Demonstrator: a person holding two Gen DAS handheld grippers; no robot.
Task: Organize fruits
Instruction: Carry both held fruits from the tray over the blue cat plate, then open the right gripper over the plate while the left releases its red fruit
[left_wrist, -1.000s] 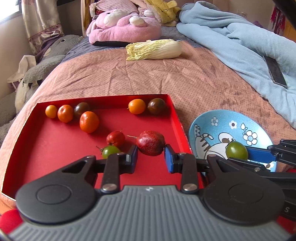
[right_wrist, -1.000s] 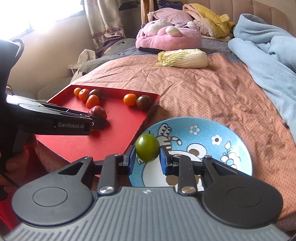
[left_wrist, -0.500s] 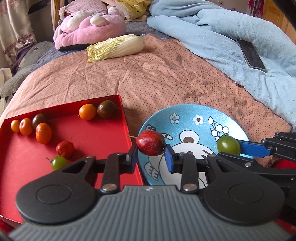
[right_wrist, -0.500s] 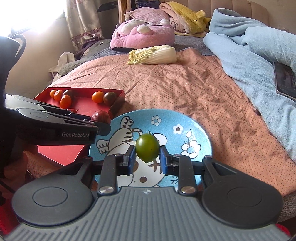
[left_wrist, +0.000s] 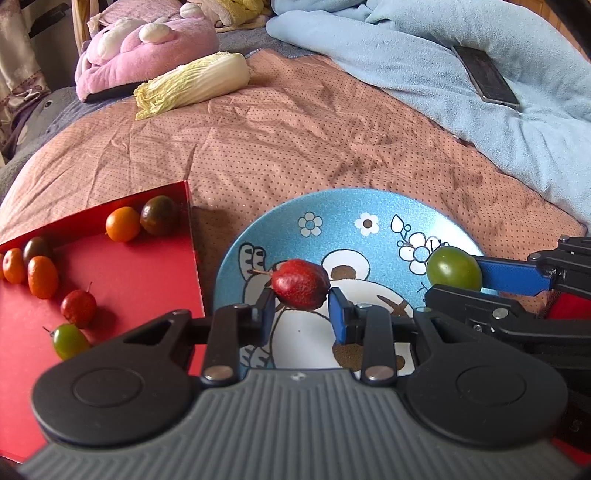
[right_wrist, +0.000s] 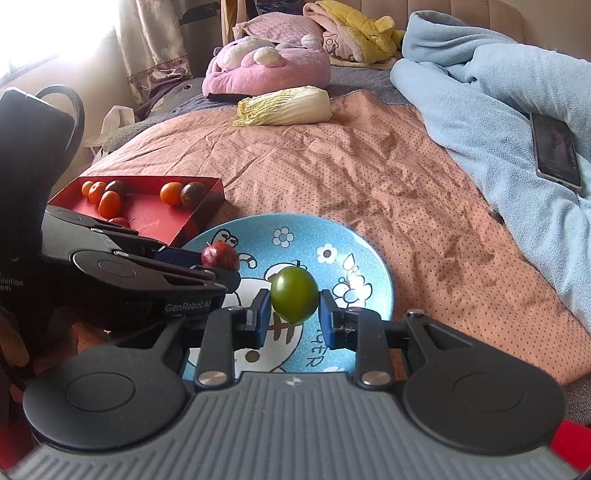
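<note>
blue plate (left_wrist: 332, 206): bare | red tray (left_wrist: 155, 280): beside, left | bedspread (left_wrist: 295, 129) beyond: open

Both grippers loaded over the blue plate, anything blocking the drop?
Nothing visible. The left gripper holds the dark red stemmed fruit and the right gripper the round green tomato, both over the blue cartoon-print plate, which has no fruit lying in it.

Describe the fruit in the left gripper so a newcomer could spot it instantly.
Find the blue cartoon plate on the salmon bedspread, right of the red tray. Over its near left part, the left gripper pinches a dark red fruit with a thin stem. The other fruit over the plate, in the right gripper, is a smooth green tomato; this one is red, speckled and matte.
</note>
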